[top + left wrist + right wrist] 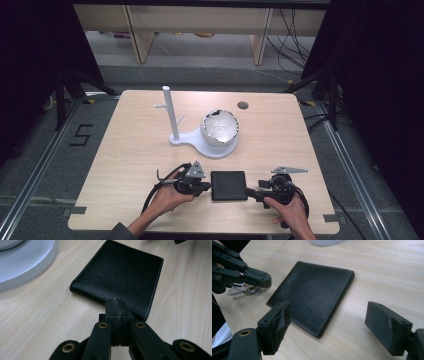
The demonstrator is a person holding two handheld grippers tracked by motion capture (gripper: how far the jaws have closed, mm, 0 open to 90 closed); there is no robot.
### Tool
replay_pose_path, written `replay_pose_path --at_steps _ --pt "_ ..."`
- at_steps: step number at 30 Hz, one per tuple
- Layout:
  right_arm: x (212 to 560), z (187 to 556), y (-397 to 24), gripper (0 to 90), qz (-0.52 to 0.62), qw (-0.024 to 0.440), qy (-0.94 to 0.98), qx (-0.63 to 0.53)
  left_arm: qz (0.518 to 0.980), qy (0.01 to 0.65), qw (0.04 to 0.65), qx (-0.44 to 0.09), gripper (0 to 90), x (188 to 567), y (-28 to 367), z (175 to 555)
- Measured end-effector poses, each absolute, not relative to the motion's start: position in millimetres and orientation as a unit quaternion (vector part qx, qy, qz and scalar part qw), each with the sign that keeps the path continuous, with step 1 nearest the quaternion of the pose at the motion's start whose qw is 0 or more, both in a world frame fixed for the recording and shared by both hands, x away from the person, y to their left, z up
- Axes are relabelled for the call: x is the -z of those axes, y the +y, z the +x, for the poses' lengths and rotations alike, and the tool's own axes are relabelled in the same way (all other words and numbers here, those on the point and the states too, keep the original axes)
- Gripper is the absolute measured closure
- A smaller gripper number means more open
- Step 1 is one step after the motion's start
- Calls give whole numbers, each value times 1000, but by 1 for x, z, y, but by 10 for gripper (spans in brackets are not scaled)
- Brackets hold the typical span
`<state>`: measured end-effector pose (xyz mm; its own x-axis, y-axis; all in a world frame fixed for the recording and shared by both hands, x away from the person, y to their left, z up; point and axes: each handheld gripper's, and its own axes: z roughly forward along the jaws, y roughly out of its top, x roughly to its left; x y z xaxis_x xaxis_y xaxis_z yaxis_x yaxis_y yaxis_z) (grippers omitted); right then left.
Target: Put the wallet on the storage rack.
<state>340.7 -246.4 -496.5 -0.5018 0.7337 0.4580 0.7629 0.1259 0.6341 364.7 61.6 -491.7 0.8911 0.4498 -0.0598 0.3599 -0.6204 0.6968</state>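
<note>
High view: fixed above my side of the light wooden table (135, 165), facing forward and down; far enough off to take in the whole tabletop, my forearms entering at the bottom edge, and floor beyond.

Left gripper view: rides on my left gripper (117, 305), looking along its black jaws, low and very close to the tabletop.

Right gripper view: rides on my right gripper (334, 322), equally low and close (aimed back toward my left gripper).

Shared ground: the flat black grained-leather wallet (229, 185) (120, 272) (312, 297) and the wood around it appear in all three.
</note>
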Motion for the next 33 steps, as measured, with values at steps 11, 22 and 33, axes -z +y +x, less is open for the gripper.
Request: replay_pose_path --at_steps 11,22,33 --pt "498 349 -236 224 -493 13 -757 428 915 208 340 -55 889 498 54 365" --pt "502 359 -225 241 -508 32 -748 426 922 216 319 -46 889 496 49 365" --pt "508 367 -216 277 -521 41 -742 420 926 214 309 -38 889 496 48 368"
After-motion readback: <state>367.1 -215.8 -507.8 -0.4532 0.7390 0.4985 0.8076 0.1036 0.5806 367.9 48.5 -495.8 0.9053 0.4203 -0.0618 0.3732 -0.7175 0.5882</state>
